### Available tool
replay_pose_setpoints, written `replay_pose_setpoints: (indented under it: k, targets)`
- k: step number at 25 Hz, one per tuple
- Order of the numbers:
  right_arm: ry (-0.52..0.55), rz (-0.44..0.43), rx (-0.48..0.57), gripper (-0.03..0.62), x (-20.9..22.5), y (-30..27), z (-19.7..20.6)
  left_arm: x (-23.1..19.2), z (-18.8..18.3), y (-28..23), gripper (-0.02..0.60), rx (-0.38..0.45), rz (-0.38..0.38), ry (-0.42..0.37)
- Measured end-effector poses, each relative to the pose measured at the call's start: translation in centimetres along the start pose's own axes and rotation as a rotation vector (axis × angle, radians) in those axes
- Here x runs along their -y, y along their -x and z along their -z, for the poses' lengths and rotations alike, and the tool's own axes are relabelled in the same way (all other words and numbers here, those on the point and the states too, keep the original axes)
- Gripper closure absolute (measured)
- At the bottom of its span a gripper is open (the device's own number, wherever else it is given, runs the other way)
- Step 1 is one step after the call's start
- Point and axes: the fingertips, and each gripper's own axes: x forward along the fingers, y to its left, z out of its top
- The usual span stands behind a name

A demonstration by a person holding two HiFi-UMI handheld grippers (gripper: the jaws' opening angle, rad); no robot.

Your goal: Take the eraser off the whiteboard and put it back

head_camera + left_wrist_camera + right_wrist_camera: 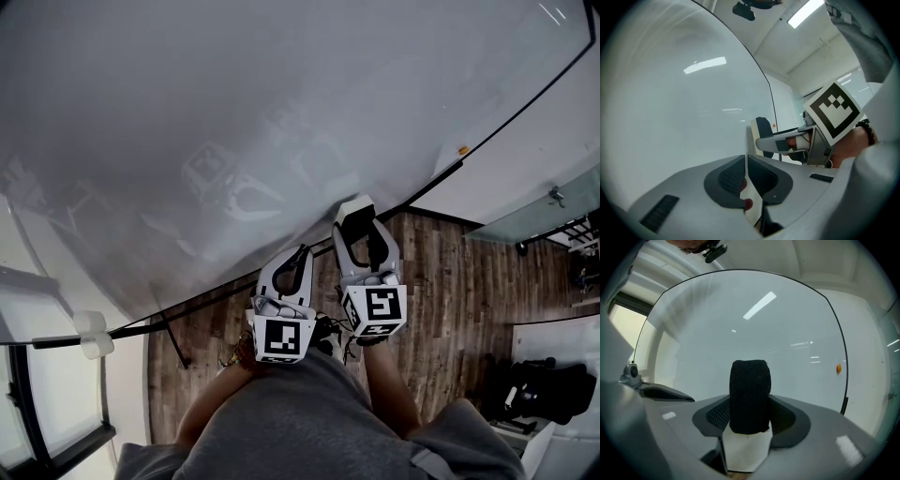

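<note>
grey shirt (309,427), bead bracelet (868,132), white hand-held grippers (302,253)

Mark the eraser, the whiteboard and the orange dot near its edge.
eraser (750,394), right gripper view, middle of its black felt.
whiteboard (234,103), head view, bare surface.
orange dot (838,368), right gripper view, its centre.

Brown wood-plank floor (450,281) under me, with some bulky black bag-looking thing (548,389) sitting on it off to my right. Small round orange dot (838,368) far right, long white ceiling light strip (806,11) overhead.
</note>
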Motion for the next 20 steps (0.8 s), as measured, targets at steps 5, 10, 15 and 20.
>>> replay_pose_setpoints:
  k: [5, 10, 15, 20]
  targets:
    - [-0.001, -0.001, -0.004, 0.355, 0.0, -0.3, 0.2, -0.3, 0.2, -0.2, 0.574, 0.003, -0.007, -0.005]
    - [-0.003, 0.001, -0.006, 0.355, 0.0, -0.7, 0.5, -0.6, 0.2, -0.5, 0.574, 0.013, -0.006, 0.008]
    - [-0.009, -0.004, -0.004, 0.355, -0.2, -1.1, 0.5, -1.0, 0.4, -0.5, 0.574, 0.000, -0.010, 0.008]
    - [-0.011, -0.007, -0.005, 0.355, -0.2, -1.3, 0.6, -1.1, 0.6, -0.6, 0.574, -0.005, -0.007, 0.008]
